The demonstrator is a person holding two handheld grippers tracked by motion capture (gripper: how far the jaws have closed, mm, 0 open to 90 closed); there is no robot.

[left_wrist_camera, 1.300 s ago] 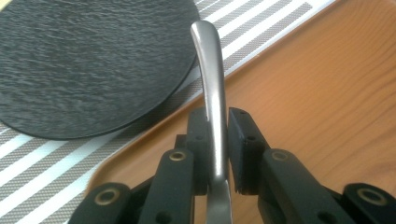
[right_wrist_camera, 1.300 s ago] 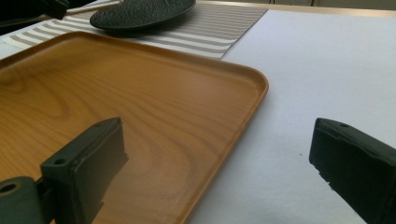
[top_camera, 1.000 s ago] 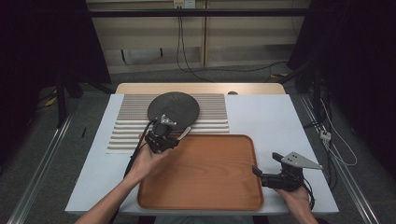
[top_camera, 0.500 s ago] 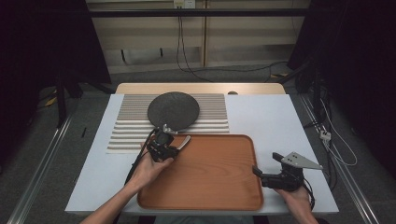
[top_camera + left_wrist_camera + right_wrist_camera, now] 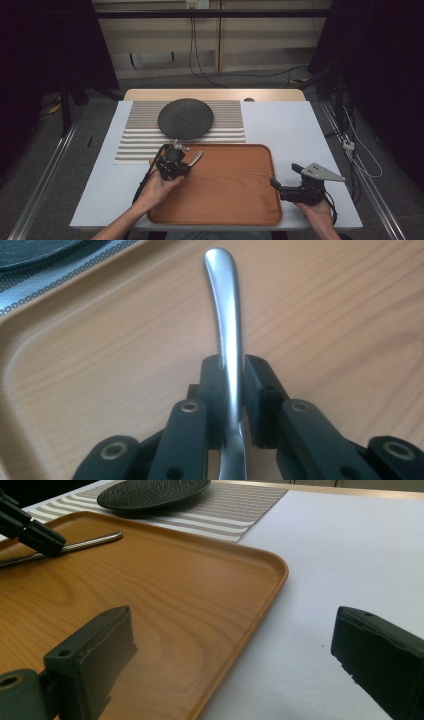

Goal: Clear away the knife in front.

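Observation:
A metal utensil handle [image 5: 223, 305] runs straight out between the pads of my left gripper [image 5: 232, 370], which is shut on it. From the high view, the left gripper [image 5: 183, 161] hovers low over the back left corner of the wooden tray [image 5: 235, 200], the utensil [image 5: 197, 157] pointing right and away. The utensil's other end is hidden behind the gripper. My right gripper [image 5: 284, 175] stands open at the tray's right rim, nothing between its jaws. In the right gripper view, the right gripper [image 5: 235, 655] straddles the tray's edge [image 5: 270, 587], and the left gripper [image 5: 30, 527] with the utensil [image 5: 95, 541] shows at the far left.
A dark round plate [image 5: 185, 118] sits on a striped placemat [image 5: 135, 145] just behind the tray. White table surface [image 5: 295, 130] lies to the right of the mat and tray. Cables trail on the floor behind the table.
My left gripper has come down and toward the person, from the placemat's front edge to low over the tray's back left corner, still gripping the utensil. The right gripper has stayed put.

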